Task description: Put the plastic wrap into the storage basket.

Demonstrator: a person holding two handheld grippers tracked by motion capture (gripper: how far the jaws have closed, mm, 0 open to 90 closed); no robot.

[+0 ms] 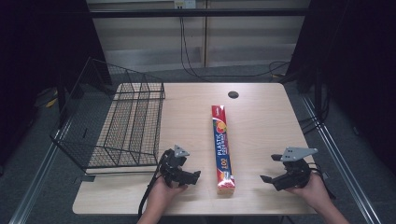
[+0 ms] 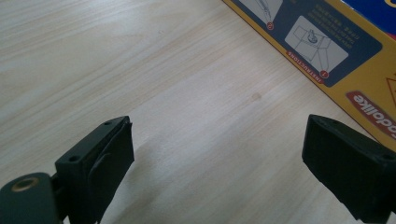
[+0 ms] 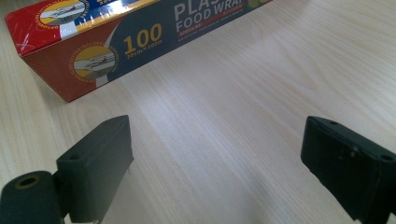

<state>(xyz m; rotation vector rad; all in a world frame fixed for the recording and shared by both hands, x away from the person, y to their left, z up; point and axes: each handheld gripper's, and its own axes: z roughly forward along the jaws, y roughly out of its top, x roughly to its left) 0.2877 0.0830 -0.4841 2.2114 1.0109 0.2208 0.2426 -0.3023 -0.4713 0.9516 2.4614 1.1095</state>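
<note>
Approach step: both tongs released, left gripper (image 1: 195,176) and right gripper (image 1: 265,179) flanking wrap box (image 1: 222,148) near desk front edge; next, close in and clamp box.

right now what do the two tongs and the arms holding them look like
Both are black. The left tongs carry a small grey three-cornered plate and trail a black cable. The right tongs carry a larger grey plate with holes. Each has two blocky black jaws. Forearms show no sleeves.

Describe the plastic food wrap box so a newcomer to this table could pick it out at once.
Start at the light wooden table, with a black wire basket on its left side. Right of the basket, near the table's middle, a long narrow plastic food wrap box lies flat, running from near the front edge toward the back. It is the one colourful thing there: red, yellow and blue with large printed lettering.
</note>
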